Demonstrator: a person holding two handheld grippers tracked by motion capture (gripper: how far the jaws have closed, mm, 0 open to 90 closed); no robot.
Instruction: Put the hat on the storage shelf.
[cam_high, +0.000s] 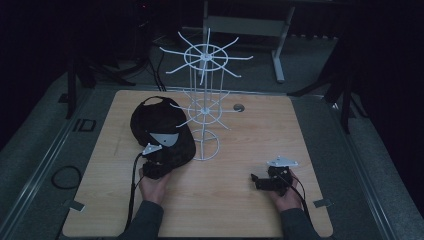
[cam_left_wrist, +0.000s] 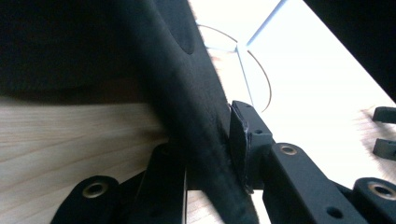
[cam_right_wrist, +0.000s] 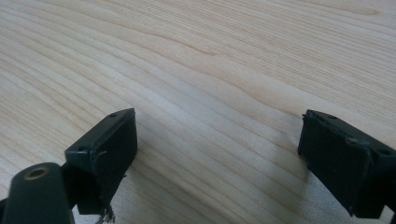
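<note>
A black cap (cam_high: 155, 125) lies on the left half of the wooden table (cam_high: 250, 140), next to a white wire rack (cam_high: 205, 100) with hooks. My left gripper (cam_high: 156, 159) sits at the cap's near edge, shut on the brim. In the left gripper view the dark brim (cam_left_wrist: 187, 102) runs between the two jaws of the left gripper (cam_left_wrist: 210, 154), which press on it from both sides. My right gripper (cam_high: 257, 181) rests low over the table at the right. Its jaws stand wide apart over bare wood in the right gripper view, so the right gripper (cam_right_wrist: 217, 149) is open and holds nothing.
The rack's round wire base (cam_left_wrist: 243, 60) stands just beyond the cap. A small round grommet (cam_high: 239, 107) sits in the table near its far edge. Dark floor, a cable loop (cam_high: 66, 176) and desk legs (cam_high: 280, 50) surround the table.
</note>
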